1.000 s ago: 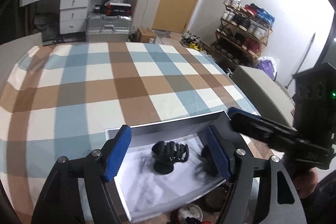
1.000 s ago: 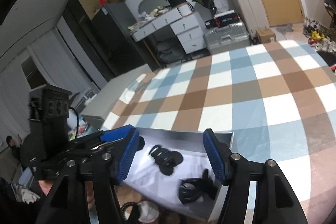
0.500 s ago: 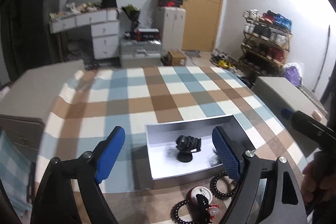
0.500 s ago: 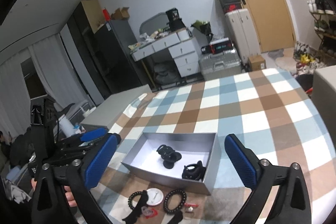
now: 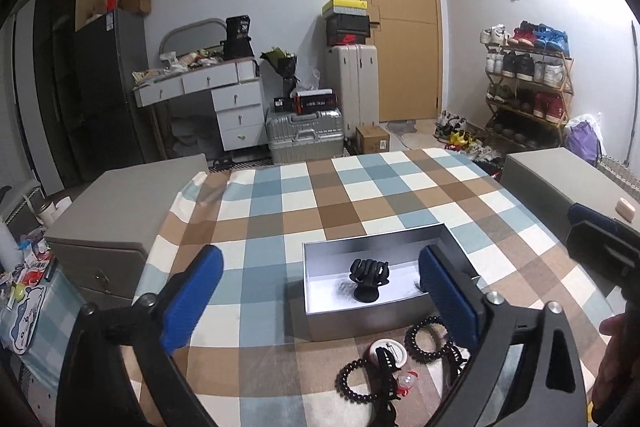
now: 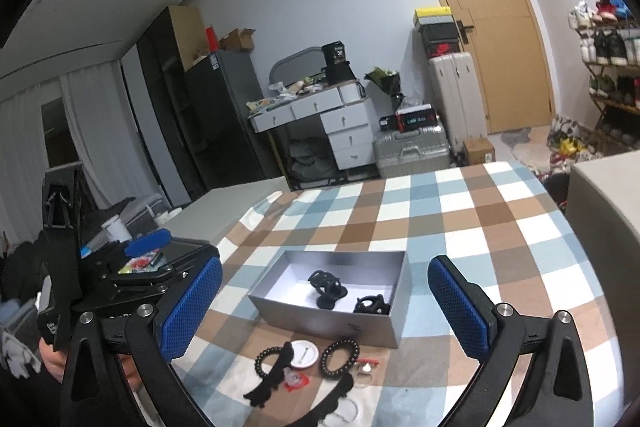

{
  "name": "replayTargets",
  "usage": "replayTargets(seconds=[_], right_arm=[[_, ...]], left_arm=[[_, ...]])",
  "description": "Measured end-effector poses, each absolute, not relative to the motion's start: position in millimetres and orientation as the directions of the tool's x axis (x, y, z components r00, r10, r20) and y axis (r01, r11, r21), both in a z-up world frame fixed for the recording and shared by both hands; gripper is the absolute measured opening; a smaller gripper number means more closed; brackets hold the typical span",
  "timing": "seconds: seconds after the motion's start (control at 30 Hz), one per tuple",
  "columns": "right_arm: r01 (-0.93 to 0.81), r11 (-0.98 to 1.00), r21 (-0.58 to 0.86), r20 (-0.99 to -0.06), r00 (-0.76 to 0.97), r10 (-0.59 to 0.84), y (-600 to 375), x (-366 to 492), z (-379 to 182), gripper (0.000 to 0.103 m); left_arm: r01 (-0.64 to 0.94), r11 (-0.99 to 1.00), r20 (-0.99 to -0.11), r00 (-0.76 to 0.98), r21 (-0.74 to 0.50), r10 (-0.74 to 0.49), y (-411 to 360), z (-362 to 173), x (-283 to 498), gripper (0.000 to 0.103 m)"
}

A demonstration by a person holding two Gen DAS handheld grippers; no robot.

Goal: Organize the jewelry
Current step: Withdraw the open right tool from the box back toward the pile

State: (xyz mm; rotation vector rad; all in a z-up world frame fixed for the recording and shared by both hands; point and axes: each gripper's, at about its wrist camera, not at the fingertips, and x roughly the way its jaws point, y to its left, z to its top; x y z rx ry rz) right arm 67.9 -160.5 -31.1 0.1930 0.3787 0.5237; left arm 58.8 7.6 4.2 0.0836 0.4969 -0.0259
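Left gripper (image 5: 320, 303) jaws opening, empty; right gripper (image 6: 324, 311) standing wide, empty; black claw clips (image 6: 326, 287) sitting in grey rectangular box (image 6: 328, 325).

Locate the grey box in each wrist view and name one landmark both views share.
Left wrist view: grey box low, centre-right, partly behind the left gripper's right finger.
Right wrist view: grey box low centre, between the two fingers.
Shared landmark: the wooden door.

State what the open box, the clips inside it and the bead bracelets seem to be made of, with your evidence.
Box: probably card with a matte silver finish; flat thin walls, dull sheen.
Hair clips: likely matte black plastic; moulded curved teeth.
Bead bracelets: dark glossy beads, plastic or stone, unclear; small highlights.
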Motion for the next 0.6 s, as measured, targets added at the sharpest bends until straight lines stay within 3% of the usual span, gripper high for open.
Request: replayTargets(seconds=[0.3,0.6], right_arm=[[-0.441,0.87,0.219,-0.326,0.808,0.491,-153.8,42.6,-45.8,0.103],[-0.404,0.898,0.175,-0.439,0.784,0.439,-148.2,32.1,-84.1,0.103]], left_arm=[[0.017,0.999,-0.482,0.876,0.038,0.003,6.5,-6.2,43.3,0.102],[-0.005,1.0,-0.548,0.836,-0.02,-0.007,16.2,-45.9,26.2,0.102]])
